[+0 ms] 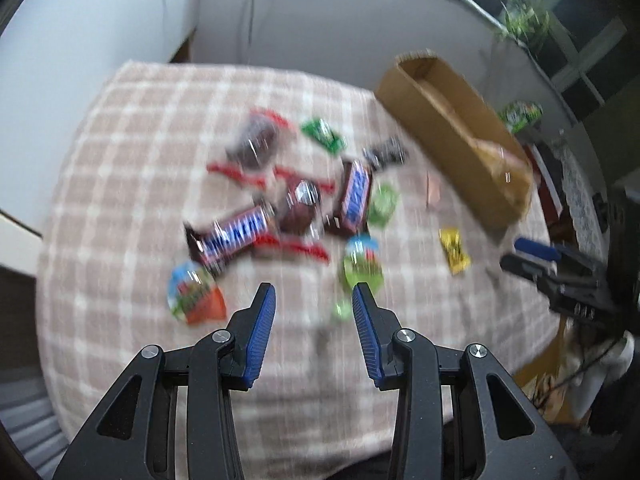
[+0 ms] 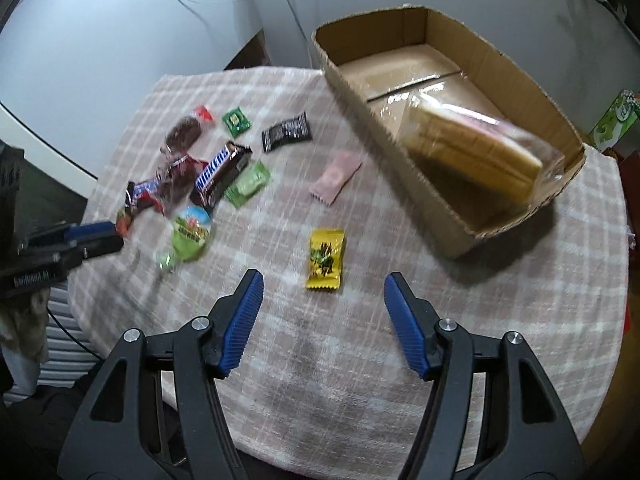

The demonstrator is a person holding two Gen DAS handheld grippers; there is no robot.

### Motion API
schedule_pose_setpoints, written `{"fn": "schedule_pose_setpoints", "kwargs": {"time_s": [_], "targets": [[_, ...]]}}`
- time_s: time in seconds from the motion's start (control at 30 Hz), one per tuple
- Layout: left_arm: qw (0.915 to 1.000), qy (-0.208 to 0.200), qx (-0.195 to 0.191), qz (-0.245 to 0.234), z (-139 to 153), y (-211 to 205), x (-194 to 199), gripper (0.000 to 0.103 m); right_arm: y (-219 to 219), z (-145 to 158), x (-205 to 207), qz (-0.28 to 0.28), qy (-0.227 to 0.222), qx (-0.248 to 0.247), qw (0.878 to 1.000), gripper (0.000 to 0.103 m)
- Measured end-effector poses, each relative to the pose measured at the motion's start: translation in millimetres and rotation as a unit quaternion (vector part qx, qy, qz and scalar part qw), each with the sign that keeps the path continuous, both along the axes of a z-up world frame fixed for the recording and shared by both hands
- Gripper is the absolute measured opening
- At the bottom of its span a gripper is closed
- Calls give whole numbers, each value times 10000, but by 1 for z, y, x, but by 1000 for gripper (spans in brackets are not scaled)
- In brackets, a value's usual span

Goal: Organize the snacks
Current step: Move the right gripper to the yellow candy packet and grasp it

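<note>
Both cams sit just behind their own fingers, looking forward and down at the checked tablecloth from the near edge. Left wrist view faces the snack pile, blurry, with the cardboard box off to its right. Right wrist view sits further right, box much nearer. They share the pile, the yellow candy and the box, and each catches the other gripper at its edge.

Snack pile left on table; box right, sandwich pack inside.
</note>
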State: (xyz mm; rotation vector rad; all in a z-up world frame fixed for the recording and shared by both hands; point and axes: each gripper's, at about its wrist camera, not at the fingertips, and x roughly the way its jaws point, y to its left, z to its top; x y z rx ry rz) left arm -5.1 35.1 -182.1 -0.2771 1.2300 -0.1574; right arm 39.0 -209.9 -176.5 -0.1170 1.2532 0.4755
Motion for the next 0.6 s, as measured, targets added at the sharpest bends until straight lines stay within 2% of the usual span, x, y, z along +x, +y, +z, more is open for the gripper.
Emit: {"fn": "schedule_pose_setpoints", "kwargs": {"time_s": [0.2, 0.6], "targets": [[9993, 141, 119, -319, -18, -20, -14, 37, 1, -10, -2, -64, 114, -39, 9999, 66], [9968, 39, 438, -673, -29, -38, -12, 37, 19, -28, 9, 39, 250, -185, 9995, 65]]}}
